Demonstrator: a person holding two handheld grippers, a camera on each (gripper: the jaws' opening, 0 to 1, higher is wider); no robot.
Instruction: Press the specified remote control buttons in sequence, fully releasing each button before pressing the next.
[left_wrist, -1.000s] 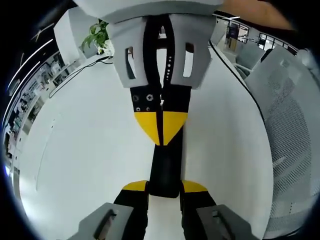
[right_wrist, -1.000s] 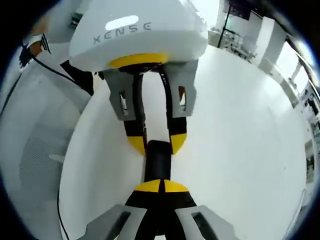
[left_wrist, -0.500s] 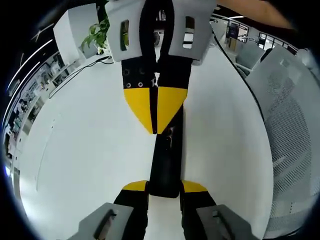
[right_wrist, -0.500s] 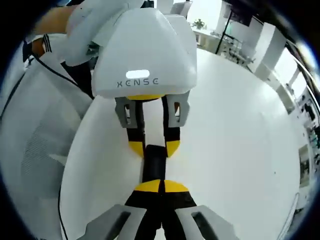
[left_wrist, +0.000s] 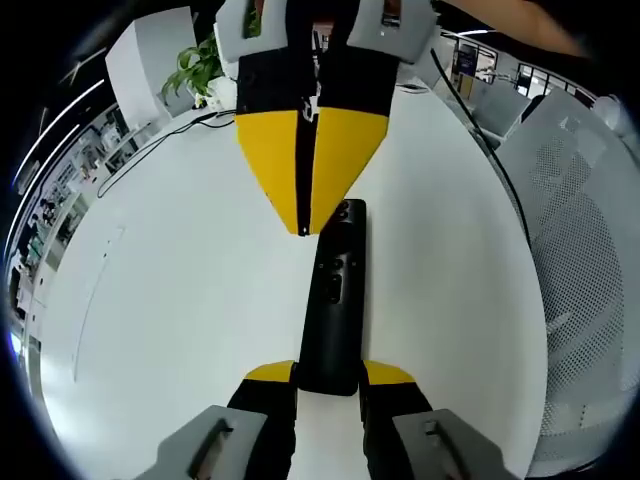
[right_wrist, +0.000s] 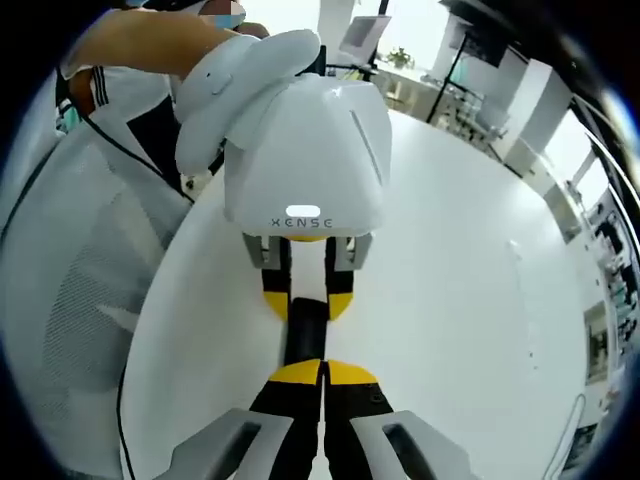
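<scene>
A black remote control (left_wrist: 332, 300) lies lengthwise on the white table (left_wrist: 170, 300), its buttons (left_wrist: 336, 268) uncovered. My left gripper (left_wrist: 329, 372) is shut on the remote's near end, one yellow tip on each side. My right gripper (left_wrist: 305, 226) comes in from the top, jaws shut to a yellow point beside the remote's far end. In the right gripper view, my right gripper (right_wrist: 322, 372) is shut at the bottom, just short of the remote (right_wrist: 305, 335). The left gripper (right_wrist: 308, 303) faces it under its white housing and clamps the remote.
A potted plant (left_wrist: 195, 72) and a dark cable (left_wrist: 160, 145) sit at the table's far side. A grey mesh chair (left_wrist: 585, 250) stands along the right edge. A person's arm (right_wrist: 130, 40) and striped top show behind the left gripper, beside another mesh chair (right_wrist: 70, 300).
My right gripper, still shut, has drawn back up off the remote, uncovering the buttons. The left gripper has kept its hold on the remote.
</scene>
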